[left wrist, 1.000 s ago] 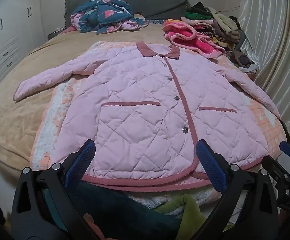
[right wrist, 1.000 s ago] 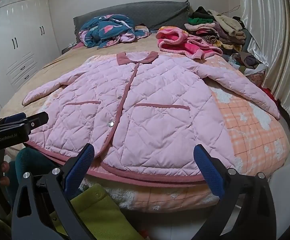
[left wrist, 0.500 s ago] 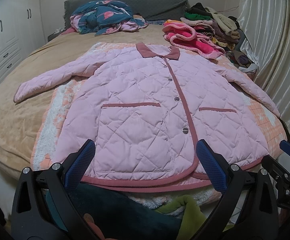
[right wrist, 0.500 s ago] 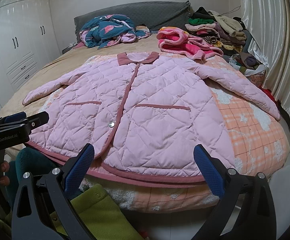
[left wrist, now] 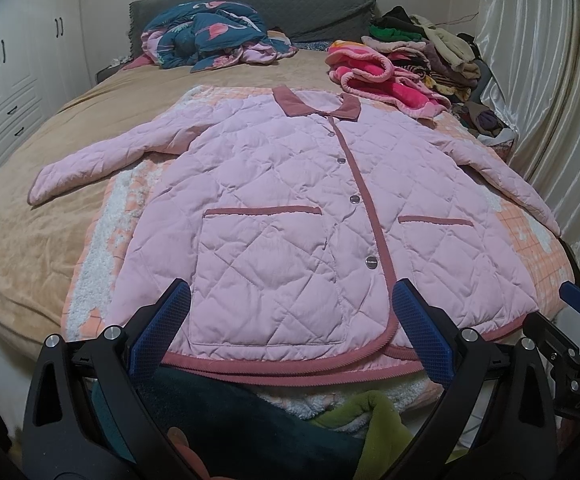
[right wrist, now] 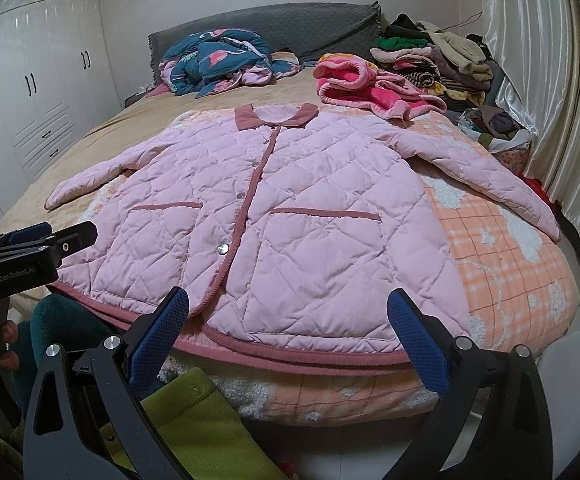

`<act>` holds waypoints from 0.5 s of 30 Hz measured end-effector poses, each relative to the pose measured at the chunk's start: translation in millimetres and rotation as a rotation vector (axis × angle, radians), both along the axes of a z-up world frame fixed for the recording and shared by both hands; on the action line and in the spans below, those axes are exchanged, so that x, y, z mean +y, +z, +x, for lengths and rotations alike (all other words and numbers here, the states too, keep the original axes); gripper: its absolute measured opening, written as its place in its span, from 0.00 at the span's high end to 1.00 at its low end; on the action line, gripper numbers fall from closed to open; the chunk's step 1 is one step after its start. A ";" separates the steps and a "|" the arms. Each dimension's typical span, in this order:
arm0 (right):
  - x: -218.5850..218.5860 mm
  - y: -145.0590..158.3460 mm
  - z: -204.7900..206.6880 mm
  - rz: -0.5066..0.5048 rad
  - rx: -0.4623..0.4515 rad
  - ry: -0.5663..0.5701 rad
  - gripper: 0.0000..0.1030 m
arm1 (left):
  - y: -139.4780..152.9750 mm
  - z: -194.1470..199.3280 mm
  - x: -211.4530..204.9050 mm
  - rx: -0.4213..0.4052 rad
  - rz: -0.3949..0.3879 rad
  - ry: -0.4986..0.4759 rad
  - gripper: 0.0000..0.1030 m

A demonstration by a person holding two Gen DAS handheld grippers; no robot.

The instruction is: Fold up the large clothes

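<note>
The left gripper has its two blue fingers wide apart, with nothing between them. It hangs over the near edge of the bed, just above the bottom hem of the pink jacket, and does not touch it. The right gripper is spread wide too and holds nothing. It hangs over the same near edge, a bit more toward the right side of the hem. In the right wrist view the left gripper shows at the left edge, with fingertips of a hand under it. The pink jacket lies flat and face up in the middle of the bed, buttoned shut, with its dark pink collar pointing to the far edge. Both sleeves are spread out, one toward the left edge and one toward the right edge. The jacket rests on an orange checked blanket, and its left sleeve reaches past that onto the tan sheet. Green and dark teal cloth hangs below the near edge. At the far edge sits a blue bundle by the grey headboard. A bright pink fluffy garment lies near the far right corner, next to a pile of clothes. White cupboards stand past the left edge and a shiny curtain hangs past the right edge.
</note>
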State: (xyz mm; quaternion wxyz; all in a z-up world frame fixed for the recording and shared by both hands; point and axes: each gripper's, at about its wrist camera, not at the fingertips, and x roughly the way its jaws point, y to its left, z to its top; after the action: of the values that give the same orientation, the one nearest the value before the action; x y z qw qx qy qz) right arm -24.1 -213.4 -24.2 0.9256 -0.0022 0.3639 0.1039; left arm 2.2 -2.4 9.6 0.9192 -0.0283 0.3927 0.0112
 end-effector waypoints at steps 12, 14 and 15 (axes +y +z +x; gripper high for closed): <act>-0.3 -0.3 1.1 -0.004 0.000 0.000 0.04 | 1.8 0.9 3.7 -0.016 0.005 -0.002 0.08; -0.6 -0.5 0.9 -0.003 -0.001 -0.001 0.04 | 1.9 0.8 3.6 -0.016 0.005 -0.002 0.08; -0.4 -0.5 1.1 -0.004 0.000 0.000 0.04 | 1.9 0.8 3.4 -0.016 0.004 -0.002 0.08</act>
State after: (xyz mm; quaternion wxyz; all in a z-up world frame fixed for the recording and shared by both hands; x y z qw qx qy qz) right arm -23.1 -213.9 -24.7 0.9256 -0.0038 0.3641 0.1032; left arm 3.0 1.0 11.5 0.9224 -0.0263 0.3852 0.0110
